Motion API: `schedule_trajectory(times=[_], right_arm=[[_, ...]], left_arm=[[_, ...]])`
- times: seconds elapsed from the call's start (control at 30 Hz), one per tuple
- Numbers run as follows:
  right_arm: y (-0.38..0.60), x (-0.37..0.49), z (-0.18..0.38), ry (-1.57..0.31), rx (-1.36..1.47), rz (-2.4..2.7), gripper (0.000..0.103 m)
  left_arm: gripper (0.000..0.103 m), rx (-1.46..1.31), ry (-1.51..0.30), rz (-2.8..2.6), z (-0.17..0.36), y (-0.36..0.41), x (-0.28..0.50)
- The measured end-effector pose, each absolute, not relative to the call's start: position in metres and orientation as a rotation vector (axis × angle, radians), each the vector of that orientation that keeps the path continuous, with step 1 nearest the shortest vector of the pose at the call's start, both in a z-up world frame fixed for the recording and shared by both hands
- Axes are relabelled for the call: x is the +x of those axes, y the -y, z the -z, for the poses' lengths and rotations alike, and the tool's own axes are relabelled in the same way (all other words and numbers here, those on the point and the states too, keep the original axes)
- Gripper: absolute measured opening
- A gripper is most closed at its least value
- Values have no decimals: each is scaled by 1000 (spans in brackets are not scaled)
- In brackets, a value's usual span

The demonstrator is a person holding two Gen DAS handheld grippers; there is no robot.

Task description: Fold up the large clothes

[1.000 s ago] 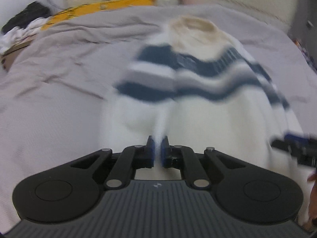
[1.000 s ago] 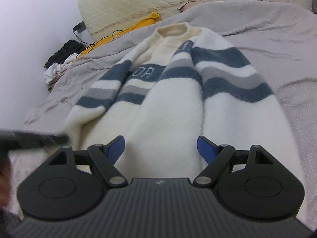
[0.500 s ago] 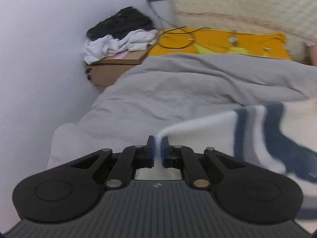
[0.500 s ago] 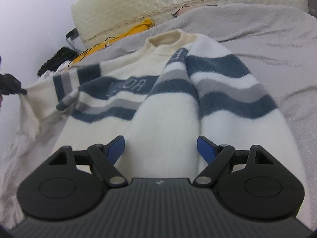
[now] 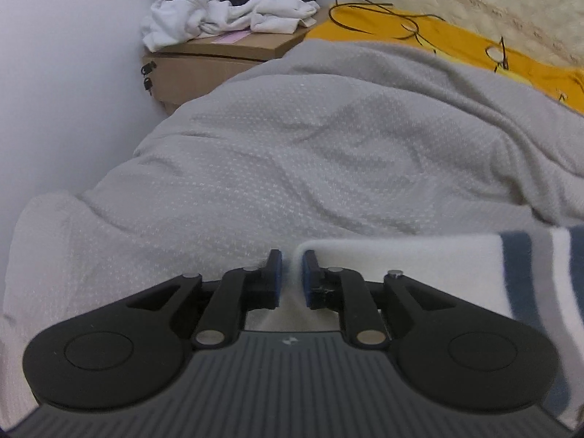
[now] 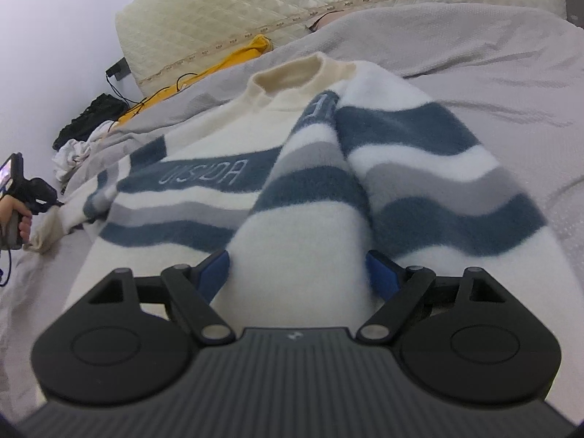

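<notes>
The left gripper has just been opening to drop the sweater sleeve on the bed; the right gripper, fingers wide apart, should next grab the hem.

Bedroom: bed, quilted headboard

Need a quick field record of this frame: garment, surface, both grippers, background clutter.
garment: striped sweater, cream with blue and grey bands, lying on the bed
sleeve: pulled out sideways, cuff between the left fingers
surface: grey bedspread
left gripper: jaws have just been opening, pads look off the cuff
right gripper: open wide over the sweater's lower body
background: nightstand piled with clothes; yellow blanket; quilted headboard
</notes>
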State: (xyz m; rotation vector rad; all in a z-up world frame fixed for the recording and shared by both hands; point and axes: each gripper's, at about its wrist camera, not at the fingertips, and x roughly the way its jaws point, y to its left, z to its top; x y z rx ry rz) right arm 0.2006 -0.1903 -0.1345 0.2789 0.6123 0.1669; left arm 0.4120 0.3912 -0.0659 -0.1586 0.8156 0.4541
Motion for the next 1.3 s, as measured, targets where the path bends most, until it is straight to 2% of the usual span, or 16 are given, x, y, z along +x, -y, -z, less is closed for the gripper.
schedule_trajectory(times=[0.13, 0.17, 0.2, 0.27, 0.43, 0.57, 0.73, 0.87, 1.0, 1.13, 1.17, 1.2, 1.3], right_arm=[[185, 207, 137, -624, 236, -168, 87], [185, 207, 137, -622, 236, -167, 87], [185, 206, 137, -623, 235, -166, 86], [184, 205, 136, -624, 230, -166, 86], [185, 201, 134, -620, 234, -164, 84], [186, 198, 134, -616, 231, -165, 83], [185, 196, 132, -617, 231, -165, 84], [183, 199, 136, -597, 154, -174, 83], [179, 200, 136, -598, 134, -170, 86], [177, 200, 140, -599, 111, -168, 86], [176, 200, 140, -600, 106, -165, 86], [174, 200, 140, -599, 101, -162, 86], [171, 200, 141, -600, 84, -154, 86]], left_arm=[[28, -133, -807, -454, 64, -388, 411], [36, -125, -809, -455, 62, -386, 409], [51, -114, -809, -453, 58, -383, 406], [61, -80, -786, -444, 48, -376, 395], [64, 8, -736, -362, 14, -356, 358], [64, 58, -764, -222, 12, -325, 322], [65, 231, -814, -90, 44, -288, 293], [65, 287, -869, -60, 79, -281, 287], [68, 457, -883, -110, 110, -274, 283], [66, 493, -822, -128, 110, -280, 275], [58, 512, -805, -140, 108, -284, 276], [41, 527, -796, -153, 106, -286, 276], [23, 536, -764, -246, 95, -305, 280]])
